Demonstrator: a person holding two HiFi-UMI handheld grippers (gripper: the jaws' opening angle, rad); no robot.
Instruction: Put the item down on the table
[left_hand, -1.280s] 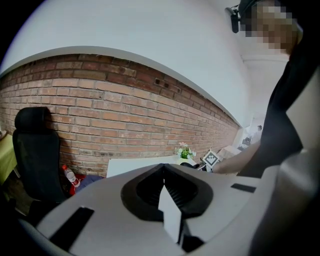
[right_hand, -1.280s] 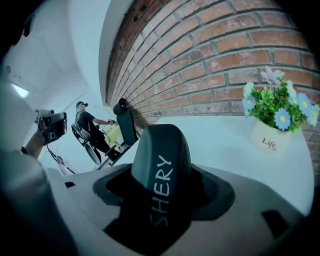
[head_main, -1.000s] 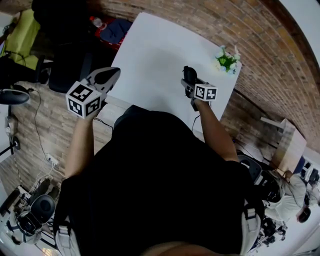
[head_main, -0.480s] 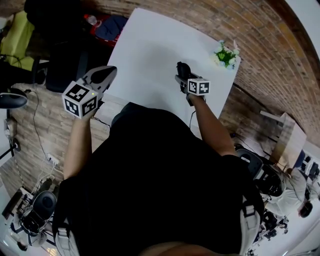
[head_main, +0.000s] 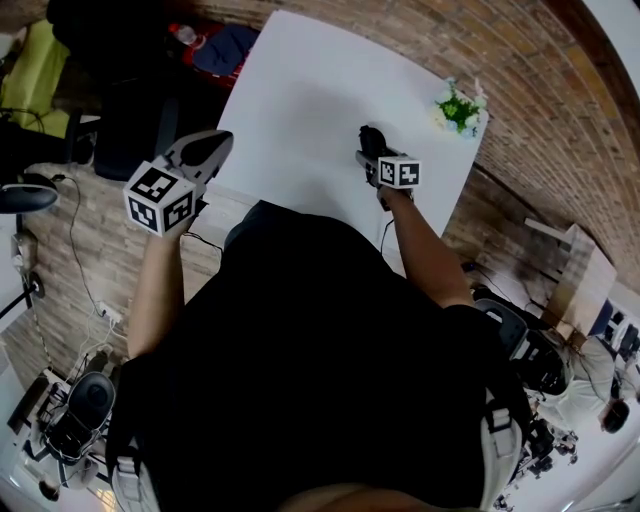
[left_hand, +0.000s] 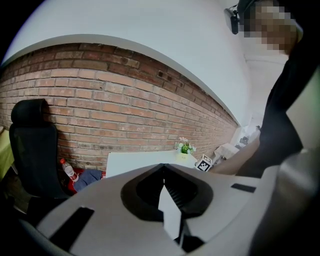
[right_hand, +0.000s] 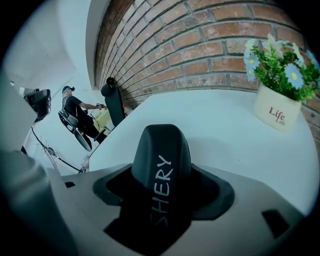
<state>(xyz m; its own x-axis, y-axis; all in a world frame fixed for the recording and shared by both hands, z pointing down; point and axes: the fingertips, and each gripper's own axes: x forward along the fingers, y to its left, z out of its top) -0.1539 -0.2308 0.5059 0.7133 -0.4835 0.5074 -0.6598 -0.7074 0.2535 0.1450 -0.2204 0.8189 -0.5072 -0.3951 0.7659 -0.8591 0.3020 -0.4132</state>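
Open tabletop (head_main: 300, 90) around black item (right_hand: 161, 160) in right gripper (head_main: 371, 145)

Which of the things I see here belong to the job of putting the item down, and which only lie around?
For the job: right claw, shut on the black item marked SHERY; white table.
Just lying about: flower pot, water bottle, black chair; left claw, shut and empty.

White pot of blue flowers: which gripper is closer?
Right. The right gripper, shut on a black item, is over the white table near the flower pot; the left gripper, off its opposite edge.
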